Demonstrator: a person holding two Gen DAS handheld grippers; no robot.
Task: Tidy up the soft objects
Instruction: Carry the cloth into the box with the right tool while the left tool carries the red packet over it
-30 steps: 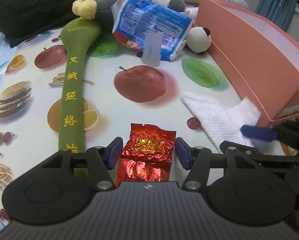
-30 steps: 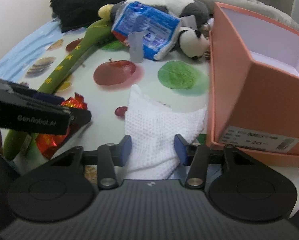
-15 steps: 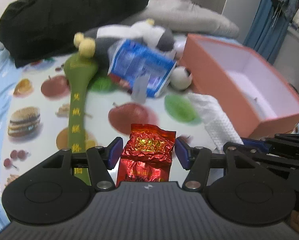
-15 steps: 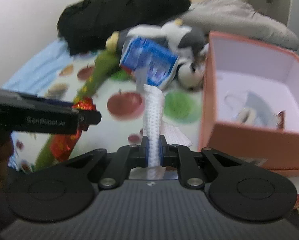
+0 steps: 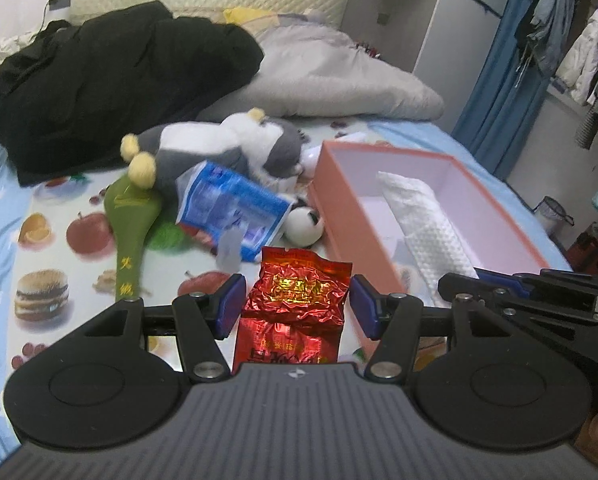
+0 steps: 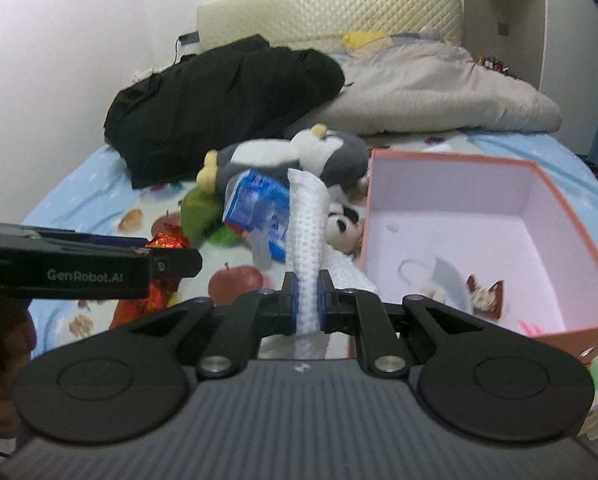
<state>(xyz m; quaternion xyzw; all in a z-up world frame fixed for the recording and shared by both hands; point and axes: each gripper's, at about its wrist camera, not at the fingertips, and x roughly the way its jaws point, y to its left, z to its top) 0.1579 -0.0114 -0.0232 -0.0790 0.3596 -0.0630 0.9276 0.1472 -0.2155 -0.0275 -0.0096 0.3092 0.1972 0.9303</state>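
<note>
My left gripper (image 5: pixel 297 306) is shut on a crinkled red foil packet (image 5: pixel 295 292) and holds it above the fruit-print sheet. The packet (image 6: pixel 167 240) also shows at the left gripper's tip (image 6: pixel 171 260) in the right wrist view. My right gripper (image 6: pixel 308 300) is shut on a white knitted cloth (image 6: pixel 305 216), which stands up from the pads and hangs below them. In the left wrist view the cloth (image 5: pixel 423 220) appears in front of the open pink box (image 5: pixel 339 184). That box (image 6: pixel 539 216) lies just right of the right gripper with a few small items inside.
A grey-and-white penguin plush (image 5: pixel 227 148), a small panda plush (image 5: pixel 305 226), a blue plastic pack (image 5: pixel 231 204) and a long green cushion (image 5: pixel 131 216) lie on the bed. A black coat (image 5: pixel 111 80) and a grey duvet (image 5: pixel 339 76) are heaped behind.
The right gripper has shut on the white cloth. Both grippers have risen from the sheet, carrying the cloth and the red packet, so the box's inside now shows.
</note>
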